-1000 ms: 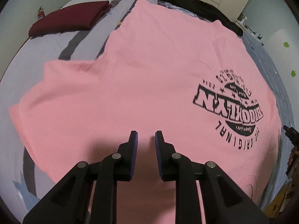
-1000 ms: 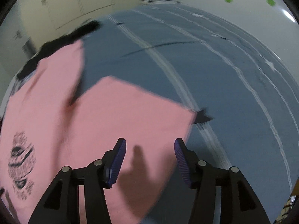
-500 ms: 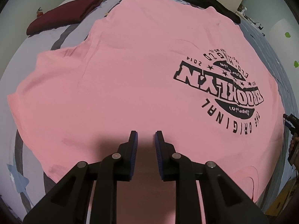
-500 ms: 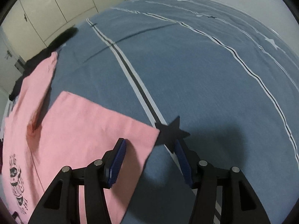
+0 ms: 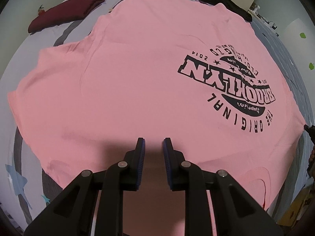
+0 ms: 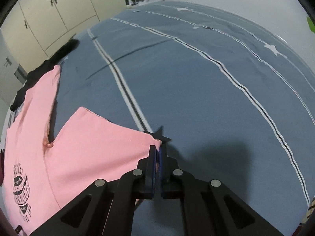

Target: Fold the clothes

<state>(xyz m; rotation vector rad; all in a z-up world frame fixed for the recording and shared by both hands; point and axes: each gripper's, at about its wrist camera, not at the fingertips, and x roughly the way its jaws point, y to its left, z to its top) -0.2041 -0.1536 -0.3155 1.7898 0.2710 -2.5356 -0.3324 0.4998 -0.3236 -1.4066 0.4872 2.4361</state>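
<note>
between the two blue pads of the right gripper (image 6: 157,150) sits the corner of a sleeve of the pink shirt (image 6: 82,149). the pads are pressed together on that corner, with just a thin bit of pink cloth peeking out between them. right past the tips lies a dark star (image 6: 160,134) printed on the blue bed cover (image 6: 196,90), on a white and black stripe that runs away from the gripper. off to the left of the gripper the sleeve lies flat, and further left is the body of the shirt with its black print. far ahead and to the left, a black piece of clothing (image 6: 59,56) lies by the cream cupboard doors (image 6: 57,9).

over on the other side, the left gripper (image 5: 153,144) points down at the same shirt. its pads stand a little apart, with pink cloth seen in the gap, but i cannot tell if the pads are pinching it. ahead of it and to both sides the shirt lies spread wide on the bed, and the big black print (image 5: 234,86) is ahead and to the right, upside down. far ahead on the left rests a folded dark red cloth (image 5: 67,13).
</note>
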